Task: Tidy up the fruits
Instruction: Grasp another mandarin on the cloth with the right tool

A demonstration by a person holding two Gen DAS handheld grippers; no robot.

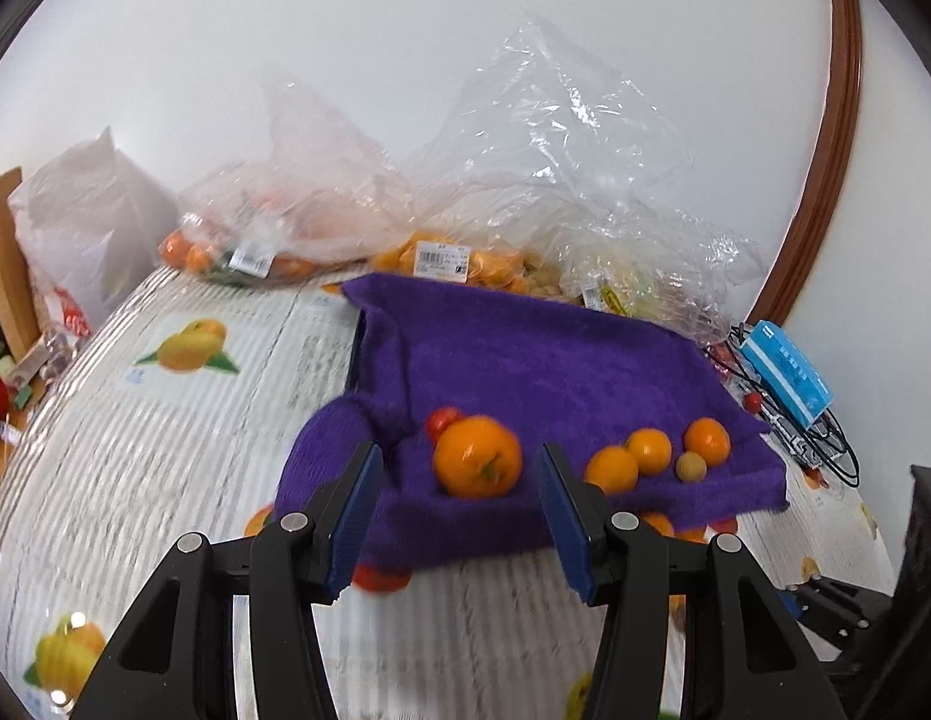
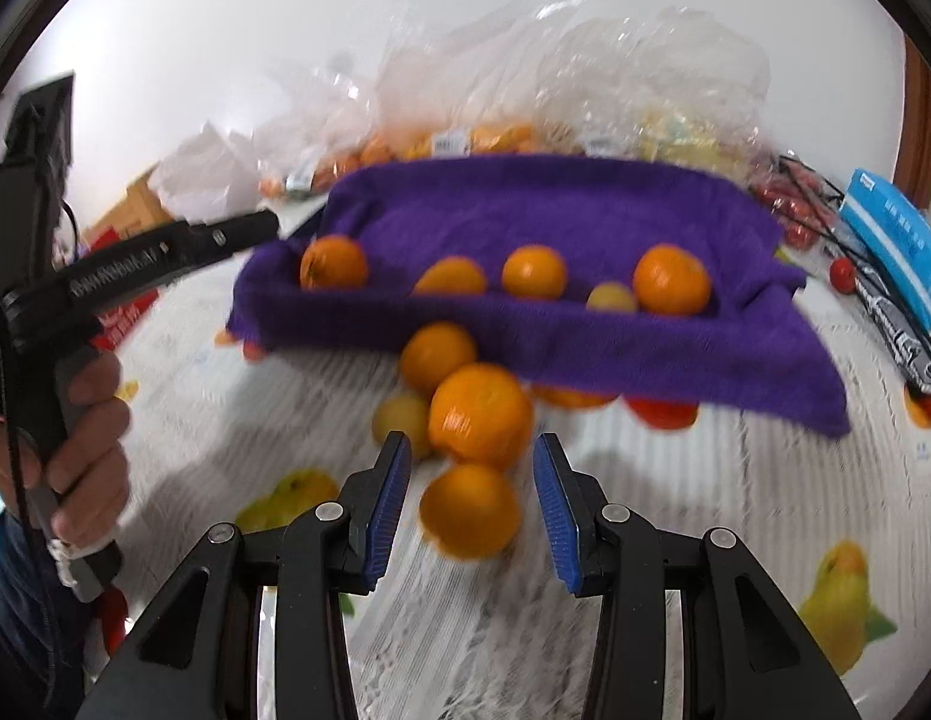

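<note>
While both claws gaped empty, I lined my right gripper [image 2: 471, 480] over loose orange [image 2: 470, 510] near towel's [image 2: 585, 222] front edge; next: close.

We see orange mandarins [image 2: 480, 414] on a purple towel [image 1: 543, 360], a fruit-printed white tablecloth [image 1: 165, 420], and a blue box [image 1: 786, 372].

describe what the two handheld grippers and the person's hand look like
Both the left gripper and right gripper have glossy black plastic linkage arms with silver round rivets and ribbed blue finger pads. Seen from the right wrist, the left one carries white lettering and a black cable, held by a bare hand with a dark sleeve.
</note>
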